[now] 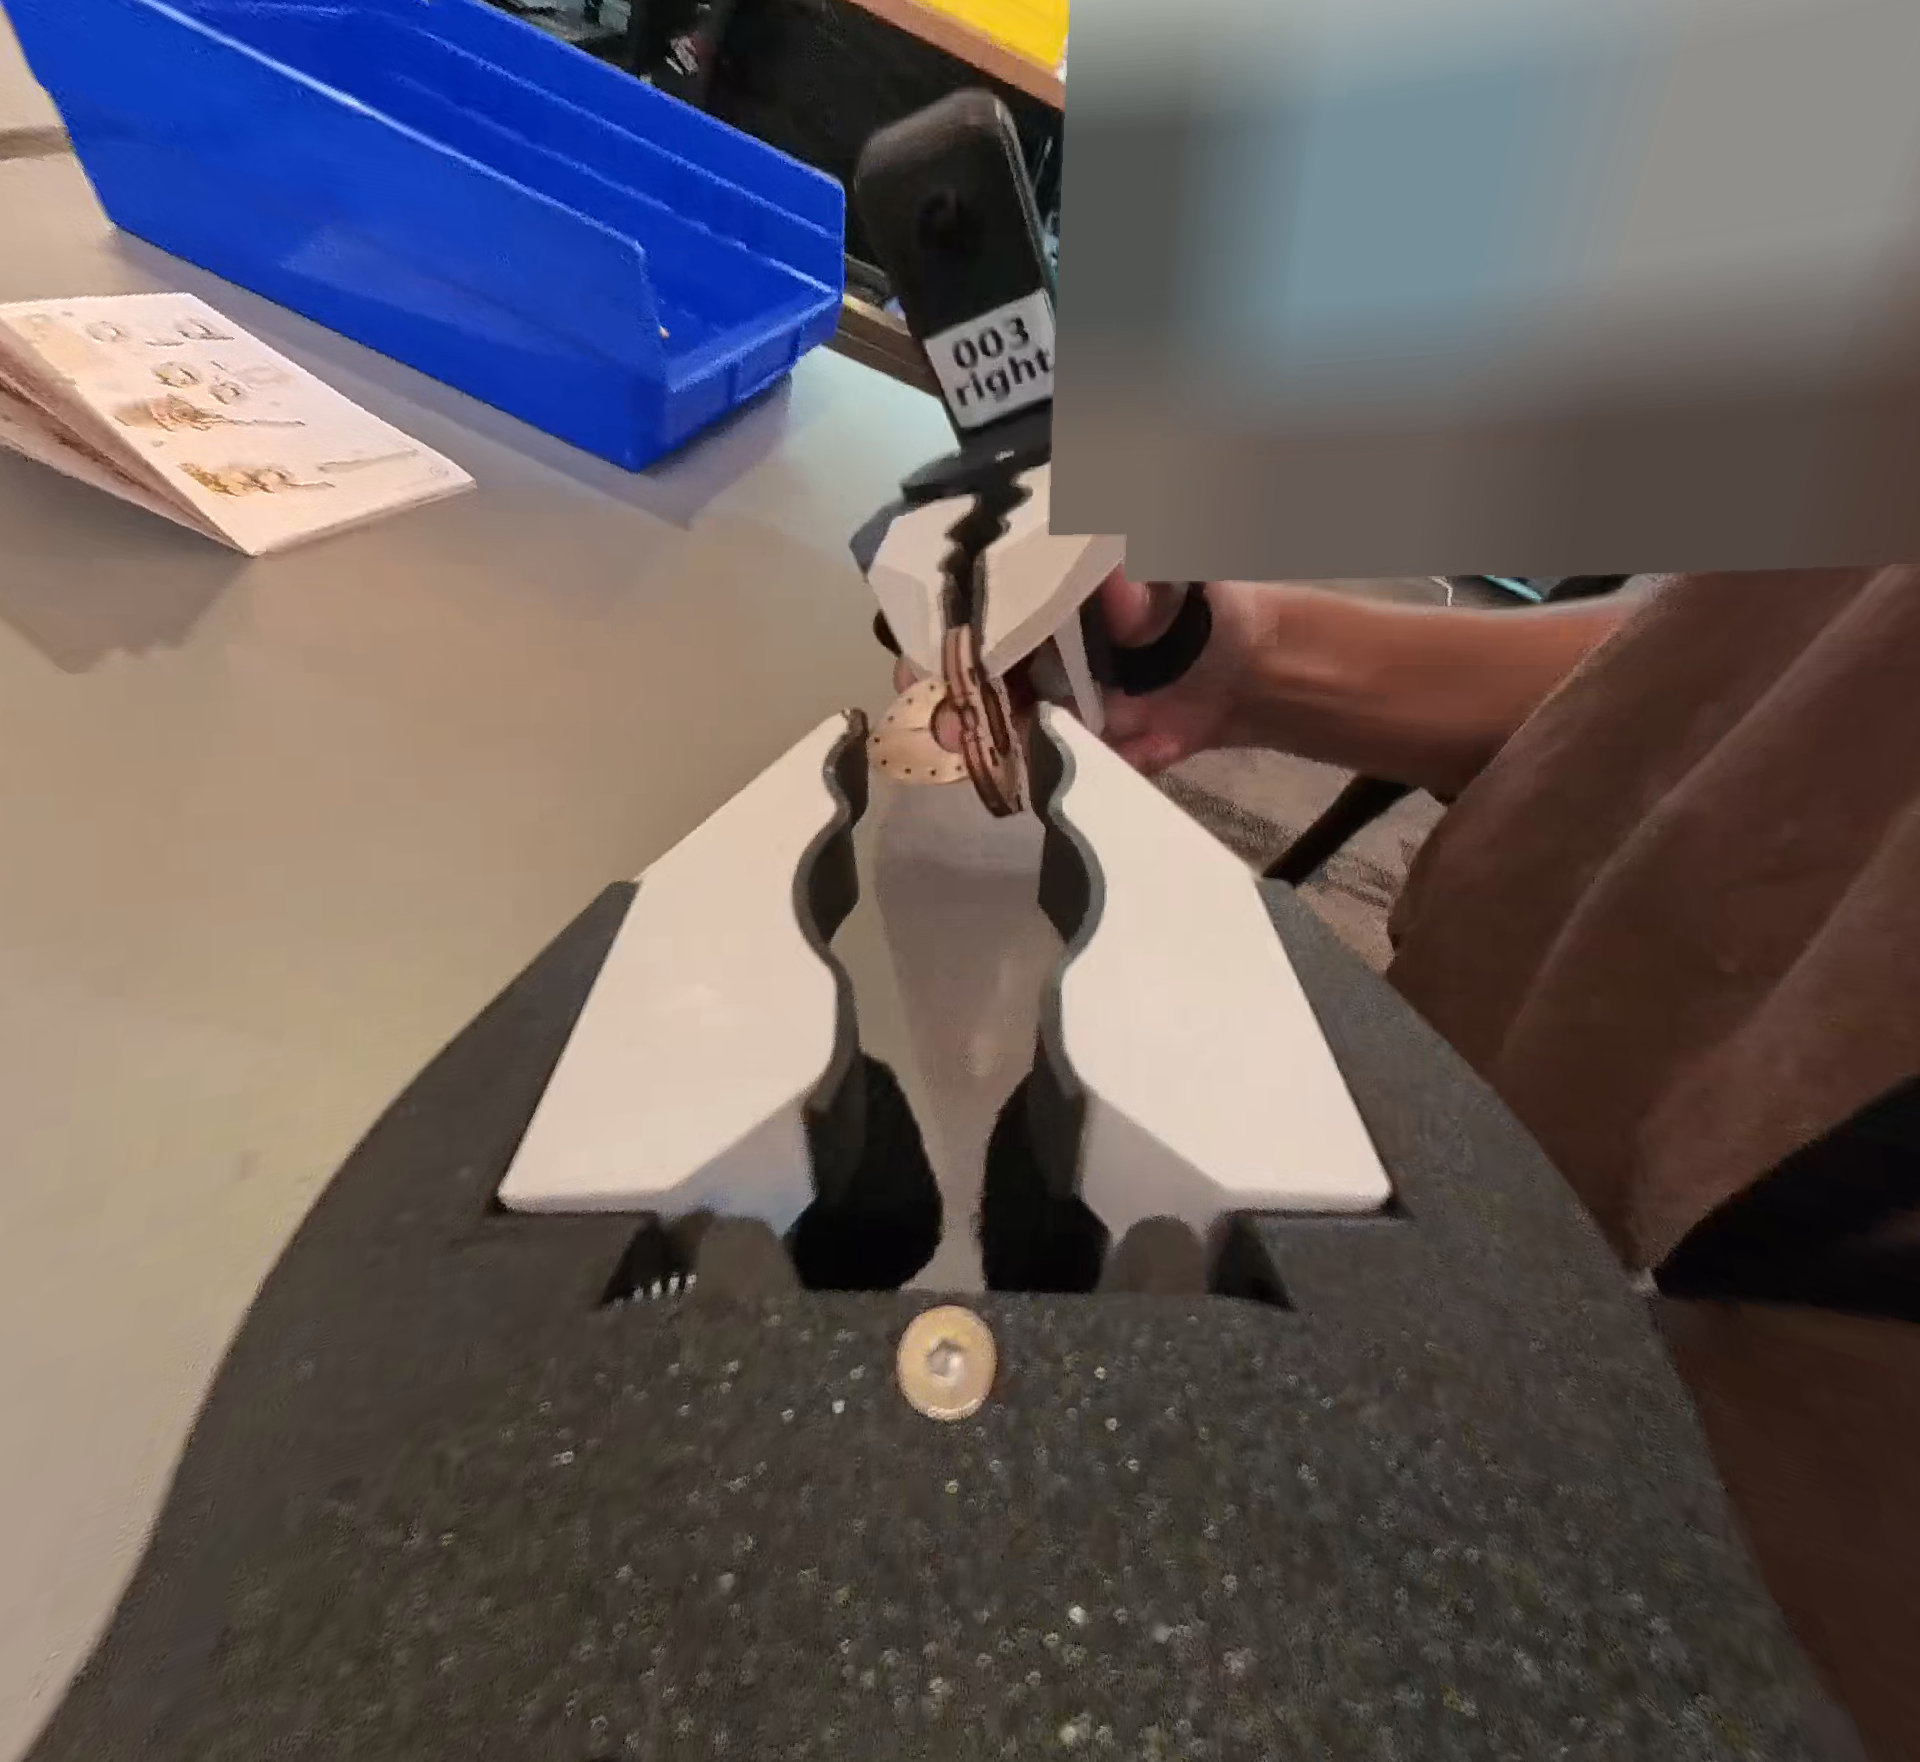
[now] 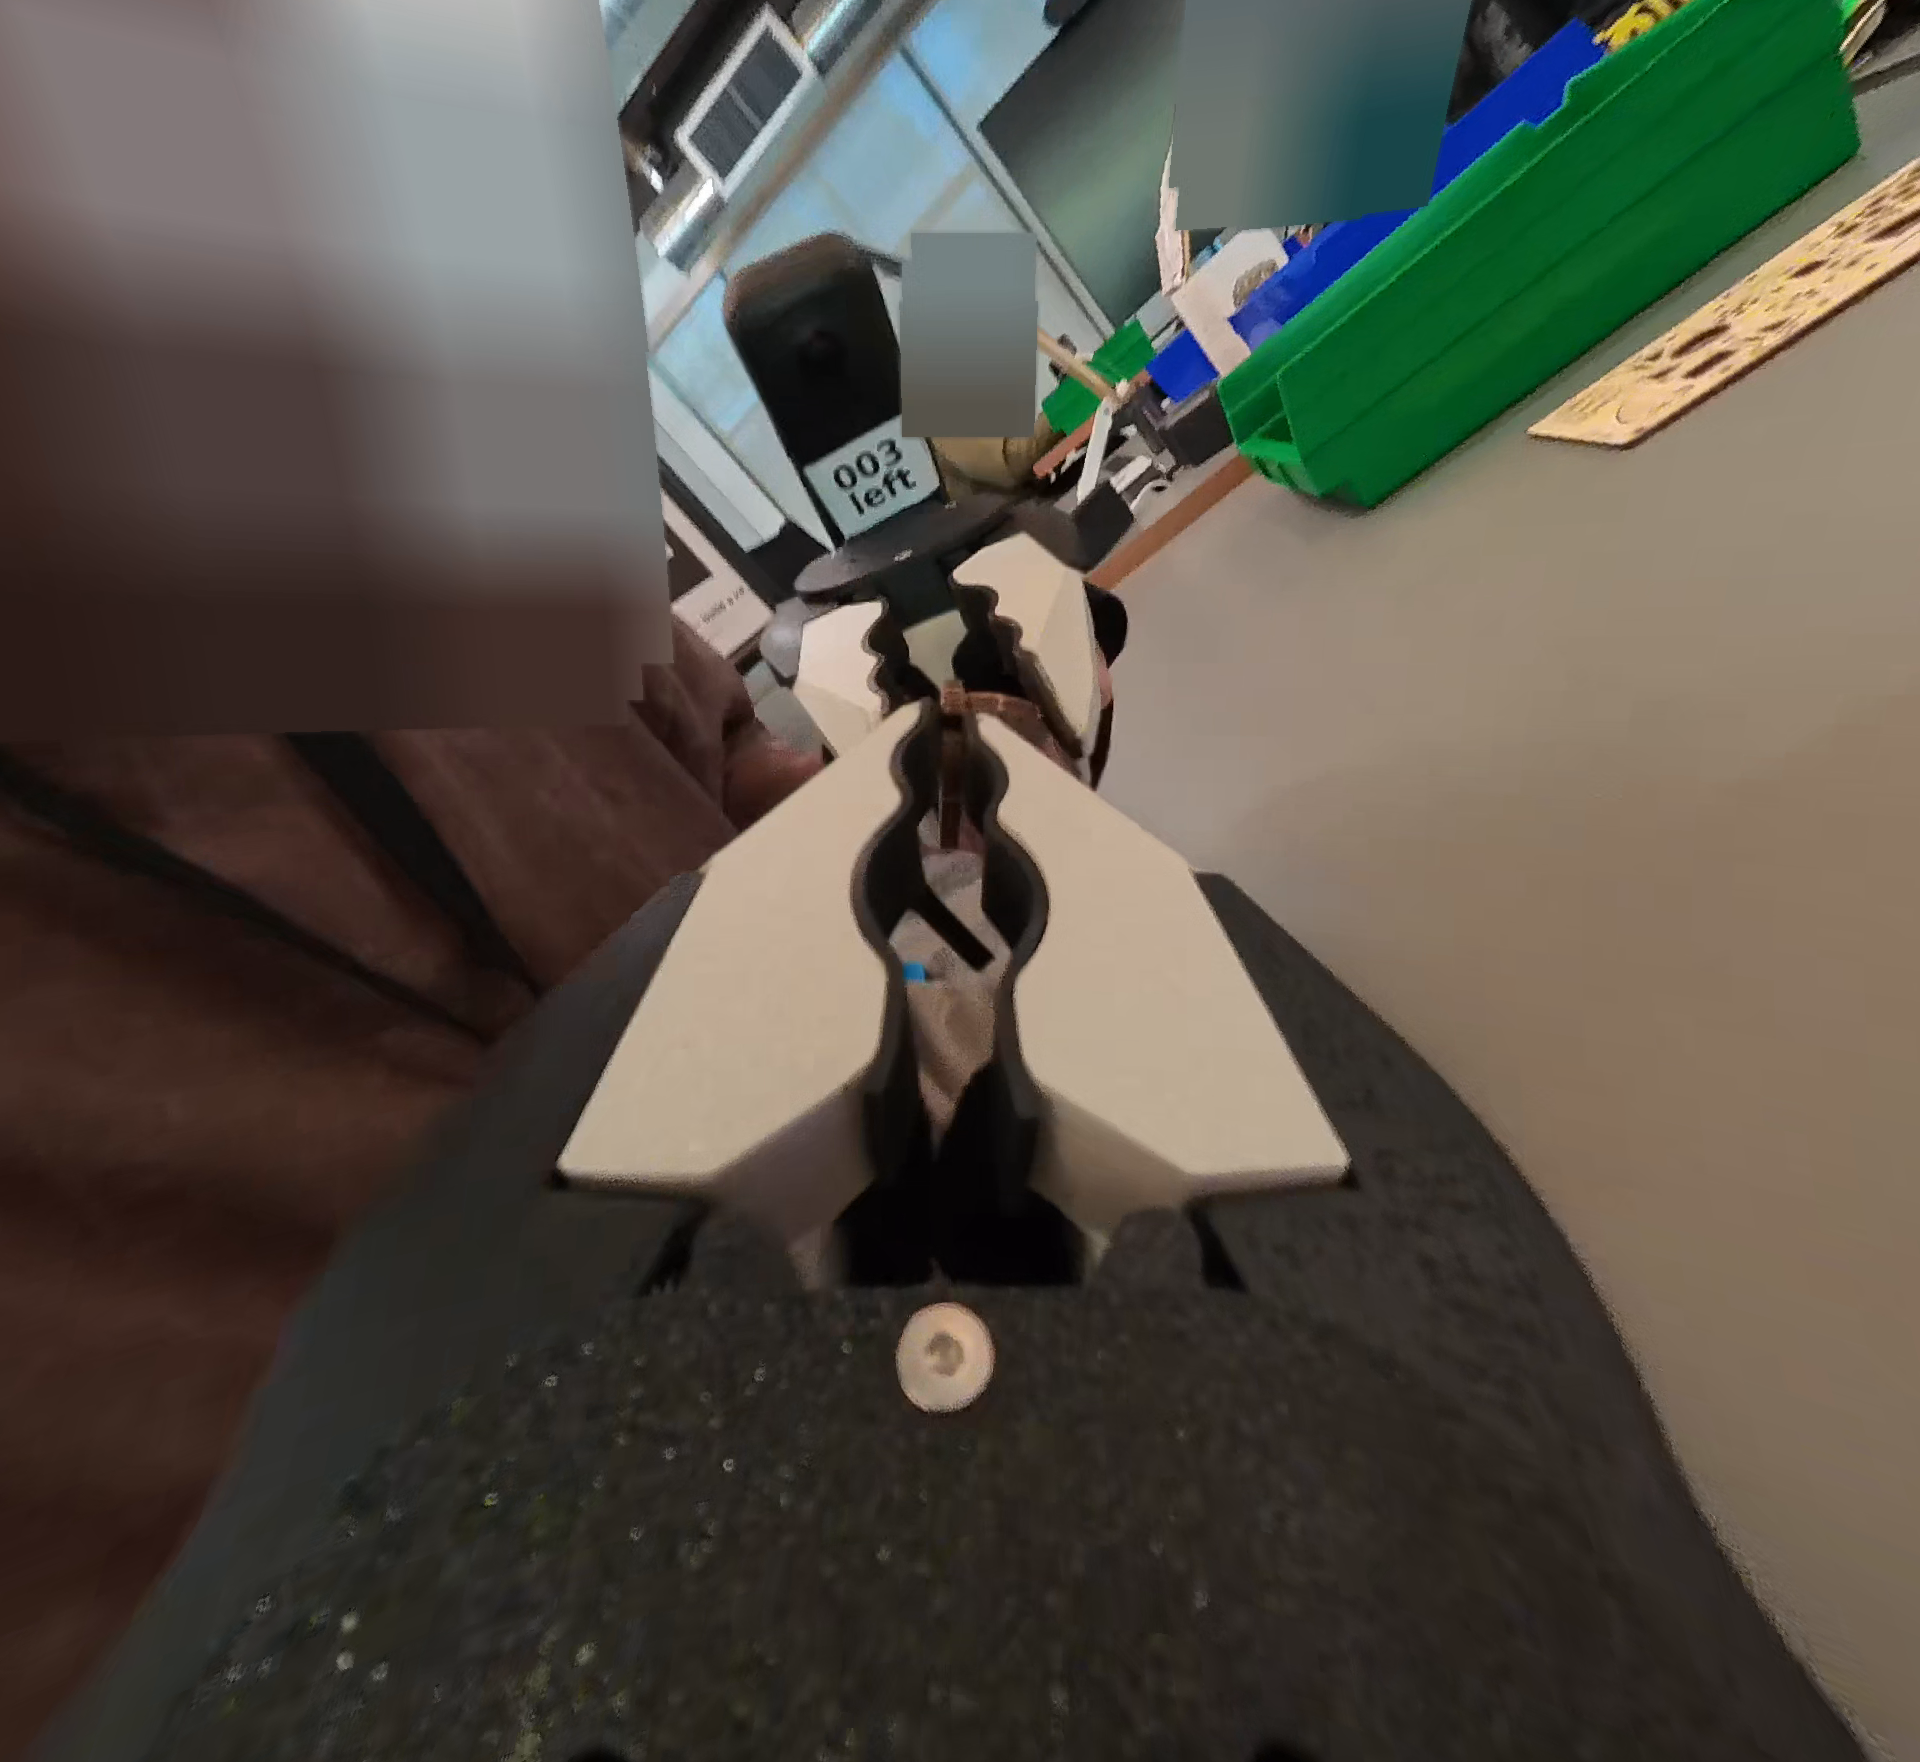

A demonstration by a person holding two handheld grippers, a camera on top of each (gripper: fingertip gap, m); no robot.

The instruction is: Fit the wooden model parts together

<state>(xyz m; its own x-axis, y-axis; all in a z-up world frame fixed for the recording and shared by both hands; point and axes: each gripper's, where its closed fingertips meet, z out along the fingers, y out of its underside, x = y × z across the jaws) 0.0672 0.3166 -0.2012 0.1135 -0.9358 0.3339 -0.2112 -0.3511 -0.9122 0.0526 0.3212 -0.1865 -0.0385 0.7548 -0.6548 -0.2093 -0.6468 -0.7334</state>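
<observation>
My right gripper (image 2: 951,725) is shut on a thin, flat wooden part (image 2: 951,777) seen edge-on between its tips. In the left wrist view the right gripper (image 1: 974,663) points down and holds this engraved curved part (image 1: 987,736). A round wooden disc (image 1: 912,751) with small holes is joined to it. My left gripper (image 1: 951,736) is open, its tips either side of the two parts, the disc close to its left finger. In the right wrist view the left gripper's fingers (image 2: 1049,642) face me just beyond my tips, jaws apart.
A blue bin (image 1: 416,185) and an instruction booklet (image 1: 208,413) lie on the grey table (image 1: 416,777) to the left. A green bin (image 2: 1558,258) and a wooden parts sheet (image 2: 1745,320) lie at the far right. A hand (image 1: 1174,673) and brown sleeve (image 1: 1662,881) hold the right gripper. Both grippers' tips are close together, under 4 cm apart.
</observation>
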